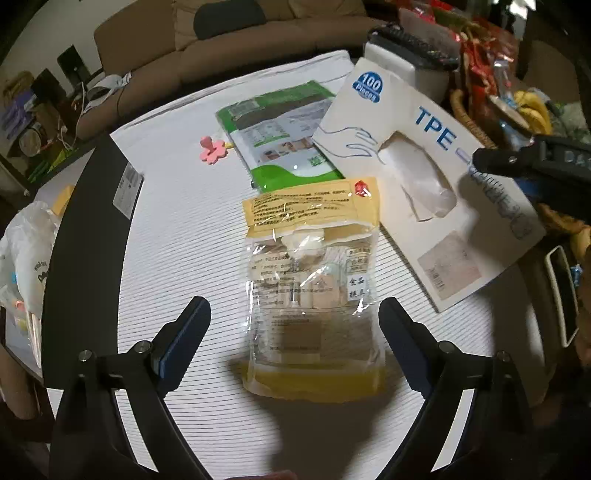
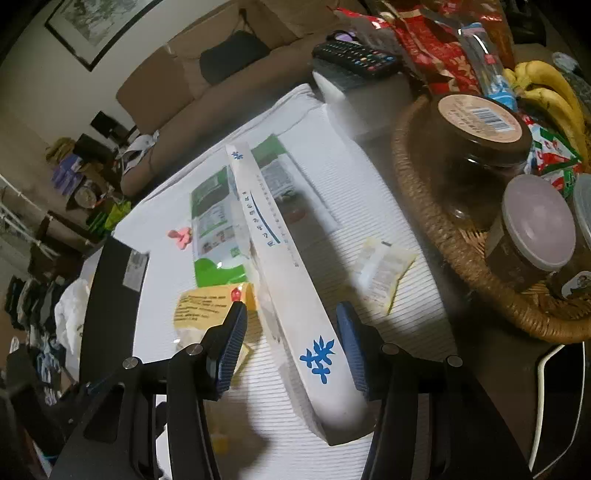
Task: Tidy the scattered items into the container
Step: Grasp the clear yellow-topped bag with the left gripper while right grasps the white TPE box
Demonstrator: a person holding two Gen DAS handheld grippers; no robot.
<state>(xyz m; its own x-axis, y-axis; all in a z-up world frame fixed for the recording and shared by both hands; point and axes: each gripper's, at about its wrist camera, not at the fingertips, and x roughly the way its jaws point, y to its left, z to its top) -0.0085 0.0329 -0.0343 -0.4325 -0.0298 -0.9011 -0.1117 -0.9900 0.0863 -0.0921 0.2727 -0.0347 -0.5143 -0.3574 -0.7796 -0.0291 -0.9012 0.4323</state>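
The left gripper has its jaws spread wide around the clear bag, whose long side points straight away from them, while the right gripper pinches the glove box.

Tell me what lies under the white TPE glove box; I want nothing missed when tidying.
The white TPE glove box overlaps the green-and-white pouch and the yellow-topped clear bag. Anything else beneath is hidden.

Long brown fabric sofa with a black cushion, pale wall bearing a dark-framed picture, cluttered low shelves at left, dim room light.
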